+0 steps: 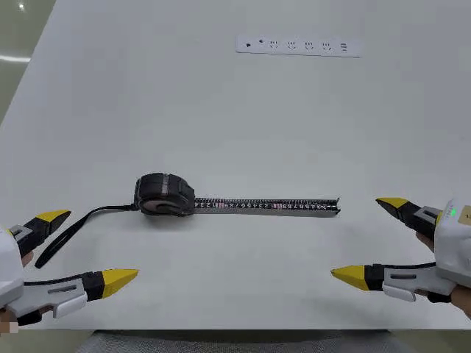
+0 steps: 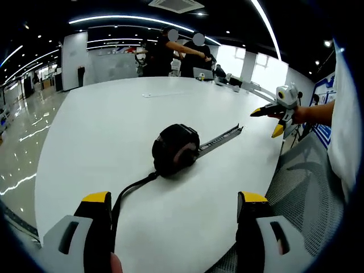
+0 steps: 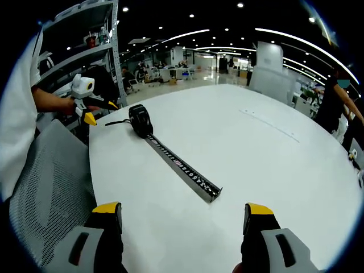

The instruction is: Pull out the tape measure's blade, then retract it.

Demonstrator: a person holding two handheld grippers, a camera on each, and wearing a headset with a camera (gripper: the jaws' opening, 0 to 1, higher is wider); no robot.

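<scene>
the left gripper sits at the lower left of the head view, its two yellow-tipped jaws spread wide apart and holding nothing. at the lower right is the right gripper, its jaws also wide apart and empty. both hang just above the white table, near its close edge.

between them, around the middle of the frame, lies the tape measure, a dark rounded case resting on the table. its blade is pulled out and lies flat, running from the case toward the right side of the frame and ending at a small hook a little short of the right gripper's upper jaw. a black strap trails from the case toward the lower left and passes near the left gripper's upper jaw; whether it touches cannot be told.

in the left gripper view the case sits at centre, above the gap between the jaws, with the right gripper held at the right. in the right gripper view the hook end of the blade lies just above the gap.

a white power strip lies at the top of the head view, well apart from the tape measure.
</scene>
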